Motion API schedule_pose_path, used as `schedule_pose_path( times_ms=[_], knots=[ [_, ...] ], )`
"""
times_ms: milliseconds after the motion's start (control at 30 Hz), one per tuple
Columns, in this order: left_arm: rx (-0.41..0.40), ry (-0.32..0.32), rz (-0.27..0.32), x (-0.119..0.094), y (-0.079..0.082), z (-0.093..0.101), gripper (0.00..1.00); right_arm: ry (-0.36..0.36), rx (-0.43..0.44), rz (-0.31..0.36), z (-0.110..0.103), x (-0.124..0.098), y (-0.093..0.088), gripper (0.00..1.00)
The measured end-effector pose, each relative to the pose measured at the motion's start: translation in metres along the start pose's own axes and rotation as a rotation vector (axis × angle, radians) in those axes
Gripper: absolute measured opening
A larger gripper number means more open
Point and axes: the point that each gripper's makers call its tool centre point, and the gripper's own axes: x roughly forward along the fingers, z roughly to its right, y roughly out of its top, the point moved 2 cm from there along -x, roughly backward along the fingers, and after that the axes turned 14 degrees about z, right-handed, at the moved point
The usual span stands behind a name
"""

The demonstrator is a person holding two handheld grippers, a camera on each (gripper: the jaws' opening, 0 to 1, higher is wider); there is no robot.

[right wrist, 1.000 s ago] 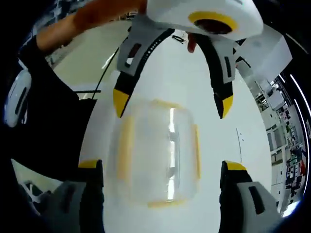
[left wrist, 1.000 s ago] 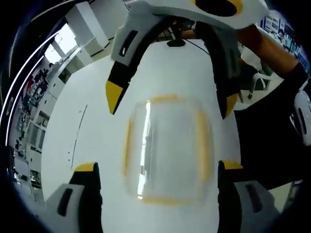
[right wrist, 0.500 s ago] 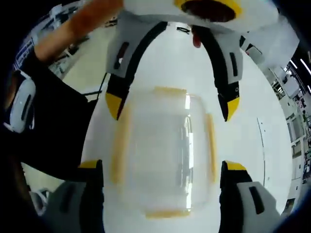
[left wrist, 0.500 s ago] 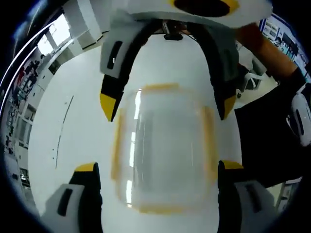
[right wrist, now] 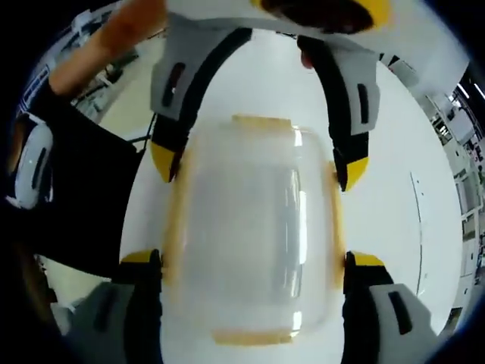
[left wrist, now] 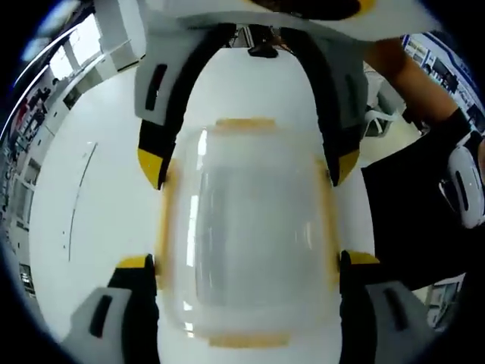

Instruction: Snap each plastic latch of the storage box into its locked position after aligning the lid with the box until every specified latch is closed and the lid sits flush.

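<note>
In the left gripper view, the left gripper (left wrist: pixel 242 265) has its two yellow-tipped jaws spread wide, one at each long side of the storage box (left wrist: pixel 246 243); the tips stand just beside the box's side edges, and whether they touch cannot be told. Nothing is clamped. The right gripper (left wrist: pixel 246 171) comes down from the far side of that view, its jaws also spread wide, each yellow tip just beside a far corner of the box.

The right gripper view shows the same from the opposite end: the right gripper (right wrist: pixel 246 265) is wide open astride the storage box (right wrist: pixel 254 235), and the left gripper (right wrist: pixel 254 171) reaches in from the far side, also astride it.

The box is clear plastic with its clear lid (left wrist: pixel 250 227) on top. Yellow latches (left wrist: pixel 246 123) run along all four edges; the picture is blurred, so whether each is snapped down cannot be told. The side latches lie close to the jaw tips, with little room between them.

The box rests on a white table (left wrist: pixel 83 220). On the left of the left gripper view, bare tabletop spreads wide beyond the jaw. On the right of that view the table edge runs just past the jaw, with a person's dark sleeve (left wrist: pixel 417 205) and floor beyond.
</note>
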Motion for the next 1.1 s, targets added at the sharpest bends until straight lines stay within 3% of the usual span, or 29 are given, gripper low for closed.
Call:
schedule_pose_path(
  times_ms=[167, 433, 500, 567, 700, 867, 933, 1100],
  knots=[
    [0.007, -0.016, 0.01, 0.003, -0.001, 0.003, 1.0, 0.007, -0.009, 0.002, -0.004, 0.001, 0.0, 1.0],
    [-0.014, -0.03, 0.04, 0.001, 0.0, -0.011, 1.0, 0.036, 0.01, 0.02, 0.004, 0.003, -0.001, 1.0],
    [-0.017, -0.016, 0.071, 0.001, 0.001, -0.013, 1.0, 0.022, 0.01, 0.019, 0.004, 0.005, -0.001, 1.0],
    [-0.017, -0.014, 0.17, 0.003, 0.003, -0.006, 1.0, 0.02, 0.011, 0.035, 0.006, 0.005, -0.001, 1.0],
    [-0.021, -0.031, 0.193, 0.002, 0.004, -0.008, 1.0, 0.022, 0.018, 0.037, -0.008, 0.009, 0.0, 1.0],
    [-0.019, -0.03, 0.179, 0.001, 0.005, -0.009, 1.0, 0.028, 0.017, 0.03, -0.003, 0.009, 0.002, 1.0],
    [0.001, -0.01, 0.083, -0.001, 0.003, -0.007, 1.0, 0.023, 0.017, 0.062, -0.005, 0.008, 0.002, 1.0],
    [0.001, -0.032, -0.036, -0.001, -0.002, -0.01, 1.0, 0.02, 0.015, 0.068, -0.013, 0.012, 0.003, 1.0]
  ],
)
